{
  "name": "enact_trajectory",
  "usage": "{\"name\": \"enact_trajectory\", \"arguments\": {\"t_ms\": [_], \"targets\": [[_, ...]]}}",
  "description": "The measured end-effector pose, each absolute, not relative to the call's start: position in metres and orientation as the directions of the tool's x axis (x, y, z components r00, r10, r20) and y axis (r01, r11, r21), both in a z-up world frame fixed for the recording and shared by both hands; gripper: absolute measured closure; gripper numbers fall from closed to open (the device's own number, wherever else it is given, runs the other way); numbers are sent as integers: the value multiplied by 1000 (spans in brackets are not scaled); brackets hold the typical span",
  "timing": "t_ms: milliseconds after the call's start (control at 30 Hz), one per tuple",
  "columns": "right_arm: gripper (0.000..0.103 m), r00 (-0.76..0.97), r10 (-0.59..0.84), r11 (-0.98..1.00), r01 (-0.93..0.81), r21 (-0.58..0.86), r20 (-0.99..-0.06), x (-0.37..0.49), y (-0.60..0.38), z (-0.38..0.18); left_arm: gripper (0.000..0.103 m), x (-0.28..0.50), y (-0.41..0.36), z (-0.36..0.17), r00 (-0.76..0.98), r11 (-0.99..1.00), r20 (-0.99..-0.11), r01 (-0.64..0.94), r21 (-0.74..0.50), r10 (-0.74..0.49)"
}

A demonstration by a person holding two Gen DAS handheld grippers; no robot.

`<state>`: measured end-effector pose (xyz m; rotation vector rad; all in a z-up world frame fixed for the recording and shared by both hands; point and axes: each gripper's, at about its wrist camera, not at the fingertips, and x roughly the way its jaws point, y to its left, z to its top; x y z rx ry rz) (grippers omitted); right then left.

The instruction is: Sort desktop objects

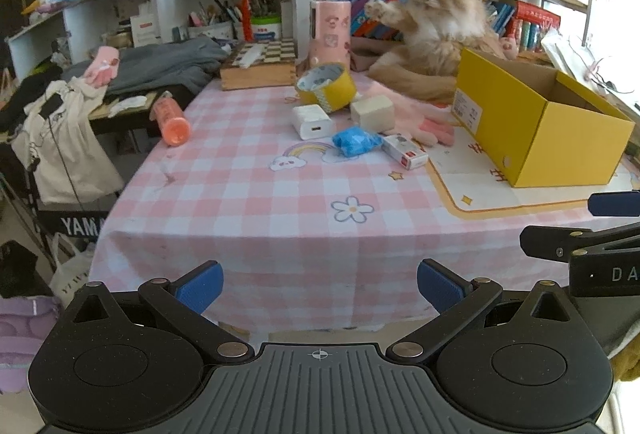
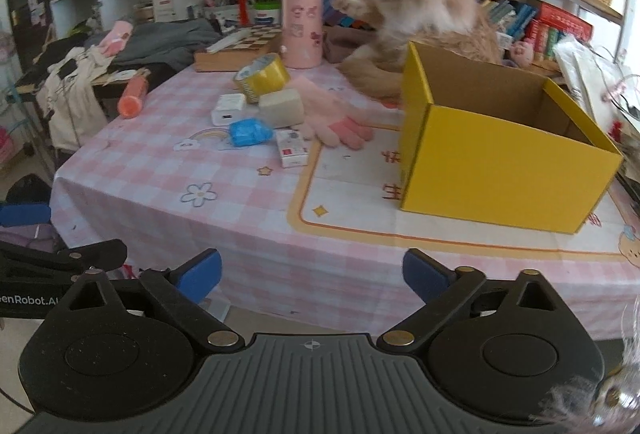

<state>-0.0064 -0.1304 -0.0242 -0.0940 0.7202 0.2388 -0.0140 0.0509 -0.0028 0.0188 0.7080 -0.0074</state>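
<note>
Both grippers, left gripper (image 1: pixel 319 288) and right gripper (image 2: pixel 312 276), jaws apart, empty, short of pink checked tablecloth (image 1: pixel 248 170). Open yellow cardboard box (image 2: pixel 496 162) right; yellow tape roll (image 1: pixel 326 87), white charger (image 1: pixel 312 122), blue packet (image 1: pixel 356 141) clustered mid-table.

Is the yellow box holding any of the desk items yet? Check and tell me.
No. In the right wrist view the yellow box shows only bare cardboard inside, while the charger and glove lie on the tablecloth.
</note>
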Motion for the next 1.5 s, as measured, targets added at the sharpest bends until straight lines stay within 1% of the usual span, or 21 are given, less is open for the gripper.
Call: {"name": "enact_trajectory", "arguments": {"t_ms": [100,167,300,367,400,467,533,833,1167,1300,1400,1433,1500], "targets": [[13,719,201,961,-277,-10,-665,-4,-124,-26,0,-12,52,-3,762,1000,-647,11,28,10],[21,714,212,956,-293,-11,-668,-2,-122,-27,0,-10,52,-4,761,999,-648,15,29,7],[30,704,220,950,-313,-17,-675,5,-119,-30,0,-4,53,-4,756,999,-655,24,23,-3],[37,698,220,948,-318,-21,-681,10,-117,-31,0,1,54,-5,750,999,-661,27,21,-7],[38,695,221,946,-324,-23,-685,12,-117,-32,0,4,55,-6,749,999,-663,27,19,-7],[44,686,238,939,-343,-18,-688,17,-115,-34,0,10,57,-7,745,1000,-667,25,13,-10],[48,678,254,932,-361,-12,-690,23,-114,-35,0,19,59,-8,739,1000,-674,22,9,-10],[49,644,286,910,-415,-10,-710,69,-101,-44,0,68,72,-8,726,1000,-688,5,-5,-7],[49,615,275,906,-422,-14,-739,137,-96,-59,17,139,70,-19,694,998,-718,53,-30,-58],[49,598,285,897,-442,-11,-749,160,-93,-65,22,166,61,-21,682,992,-723,114,-44,-111],[49,587,296,887,-462,-12,-753,174,-88,-69,29,185,55,-22,665,984,-731,169,-50,-151],[51,585,299,883,-468,-13,-754,178,-87,-70,33,190,53,-23,658,981,-735,188,-52,-165],[51,575,304,878,-479,-11,-759,186,-84,-74,36,202,49,-27,632,968,-747,246,-56,-205]]}}
